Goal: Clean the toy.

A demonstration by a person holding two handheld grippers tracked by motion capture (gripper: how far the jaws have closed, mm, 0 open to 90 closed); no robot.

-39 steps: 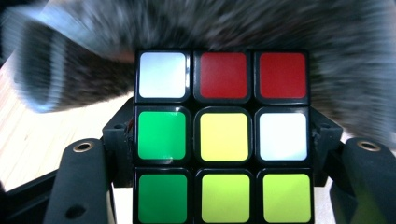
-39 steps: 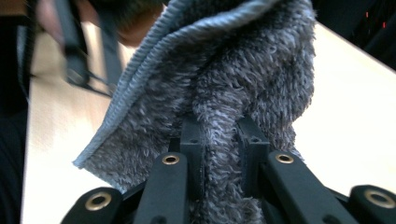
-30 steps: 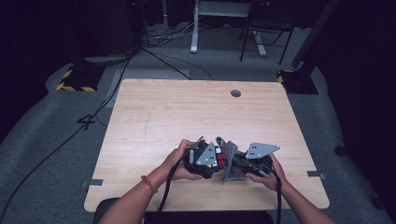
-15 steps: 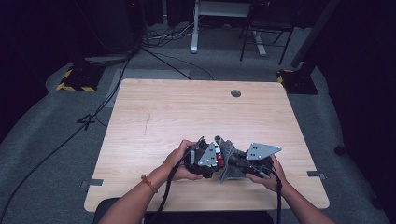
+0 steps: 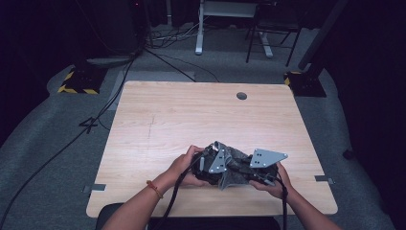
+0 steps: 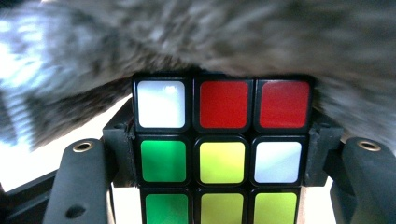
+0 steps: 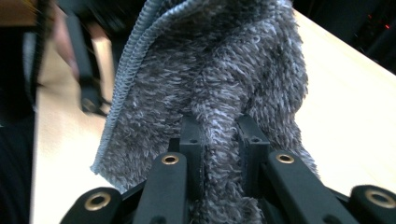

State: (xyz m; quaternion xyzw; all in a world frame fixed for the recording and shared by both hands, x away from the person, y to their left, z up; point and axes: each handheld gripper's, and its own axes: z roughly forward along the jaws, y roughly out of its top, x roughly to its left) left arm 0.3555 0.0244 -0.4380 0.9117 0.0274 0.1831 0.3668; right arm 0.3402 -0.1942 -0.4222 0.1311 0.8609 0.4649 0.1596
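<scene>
Puzzle cube sits clamped between the two black jaws of the left gripper, one sticker face square to that gripper's camera with its rows level across the jaws; being a cube it has no long axis. The visible face reads white, red, red along the top row, green, yellow, white in the middle, green, yellow, yellow below. Just above the cube, resting on its top edge, hangs the grey cloth, blurred at this range. The right gripper has its jaws pinched together on a fold of the same cloth, which rises upright from the jaws, its stitched hem running up the left side. In the high view both grippers, left and right, meet near the front edge of the wooden table, the cloth bunched between them; the cube's colours cannot be made out there. Counted: one cube, one cloth, two grippers, each with a grey plate on top
</scene>
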